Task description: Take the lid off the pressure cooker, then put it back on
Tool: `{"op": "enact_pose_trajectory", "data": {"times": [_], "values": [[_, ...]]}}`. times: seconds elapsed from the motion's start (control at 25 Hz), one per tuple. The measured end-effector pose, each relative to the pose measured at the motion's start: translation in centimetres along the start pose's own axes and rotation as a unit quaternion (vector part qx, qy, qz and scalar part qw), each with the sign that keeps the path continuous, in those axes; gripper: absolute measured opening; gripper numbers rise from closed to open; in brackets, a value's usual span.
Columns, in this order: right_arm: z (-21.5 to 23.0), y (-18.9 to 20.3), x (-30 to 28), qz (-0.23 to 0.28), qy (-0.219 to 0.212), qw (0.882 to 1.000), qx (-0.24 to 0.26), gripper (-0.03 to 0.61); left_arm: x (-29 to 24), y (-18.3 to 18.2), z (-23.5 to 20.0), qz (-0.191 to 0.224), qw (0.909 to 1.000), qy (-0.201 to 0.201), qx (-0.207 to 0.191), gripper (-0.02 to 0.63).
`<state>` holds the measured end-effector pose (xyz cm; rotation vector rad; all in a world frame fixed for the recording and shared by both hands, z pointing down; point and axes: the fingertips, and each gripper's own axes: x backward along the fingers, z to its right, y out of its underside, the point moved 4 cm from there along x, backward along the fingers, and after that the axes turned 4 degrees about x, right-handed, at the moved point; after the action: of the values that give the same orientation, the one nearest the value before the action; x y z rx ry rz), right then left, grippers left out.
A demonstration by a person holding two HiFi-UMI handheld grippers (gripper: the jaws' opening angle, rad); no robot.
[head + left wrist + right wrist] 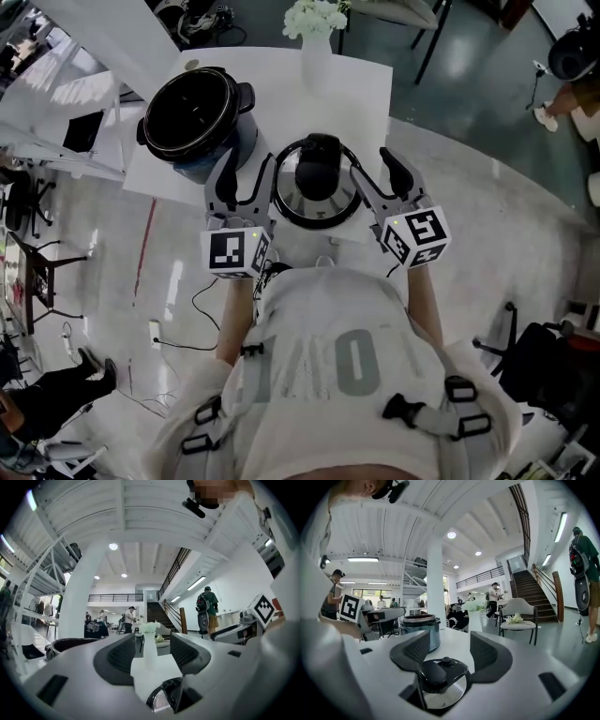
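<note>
white surface (366,84): carries the open cooker (197,117) at its left rear. lid (317,183): off the cooker, handle up, over the near edge between both claws, rim against the inner jaw of each. left claw (246,169) and right claw (375,167): jaws apart, nothing between the pads.

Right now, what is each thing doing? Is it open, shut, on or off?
pressure cooker: open, no lid on it.
lid: off, lying on the table, handle up.
left gripper: open, empty.
right gripper: open, empty.
vase: upright, flowers in it.
</note>
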<state>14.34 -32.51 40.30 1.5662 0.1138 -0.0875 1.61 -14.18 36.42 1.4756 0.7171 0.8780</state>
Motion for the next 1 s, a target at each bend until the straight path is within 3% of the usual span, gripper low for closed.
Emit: {"op": "enact_pose_trajectory", "data": {"times": [0.12,0.2,0.32,0.4,0.52,0.6,0.68,0.84,0.92,1.0], "values": [[-0.2,0.0,-0.2,-0.009,-0.02,1.0,0.011,0.272,-0.5,0.6,0.3,-0.02,0.9991,0.027,-0.025,0.241],[-0.5,0.1,-0.8,-0.019,-0.043,0.998,0.03,0.285,-1.3,1.7,0.5,-0.048,0.9953,0.065,-0.053,0.241],[-1.0,1.4,-1.9,-0.06,-0.092,0.991,0.082,0.31,-2.5,4.7,1.1,-0.115,0.9786,0.152,-0.077,0.244],[-1.4,2.8,-2.7,-0.097,-0.127,0.98,0.118,0.31,-2.9,7.4,1.9,-0.171,0.9543,0.224,-0.098,0.258],[-2.3,5.4,-3.9,-0.159,-0.188,0.955,0.165,0.313,-3.4,10.9,3.5,-0.243,0.9029,0.322,-0.147,0.278],[-2.9,7.5,-4.6,-0.198,-0.221,0.935,0.195,0.314,-3.6,13.1,4.3,-0.282,0.8703,0.364,-0.176,0.295],[-3.3,9.2,-5.3,-0.227,-0.242,0.919,0.213,0.314,-3.9,14.6,4.7,-0.309,0.8465,0.388,-0.193,0.295],[-3.6,10.9,-6.6,-0.251,-0.26,0.903,0.234,0.311,-4.3,16.9,5.3,-0.344,0.809,0.428,-0.21,0.295],[-3.8,11.7,-6.9,-0.264,-0.272,0.896,0.232,0.311,-4.4,17.7,5.3,-0.356,0.7988,0.435,-0.213,0.295],[-4.1,12.5,-7.1,-0.276,-0.284,0.892,0.219,0.313,-4.5,18.1,5.3,-0.361,0.7955,0.438,-0.212,0.295]]}}
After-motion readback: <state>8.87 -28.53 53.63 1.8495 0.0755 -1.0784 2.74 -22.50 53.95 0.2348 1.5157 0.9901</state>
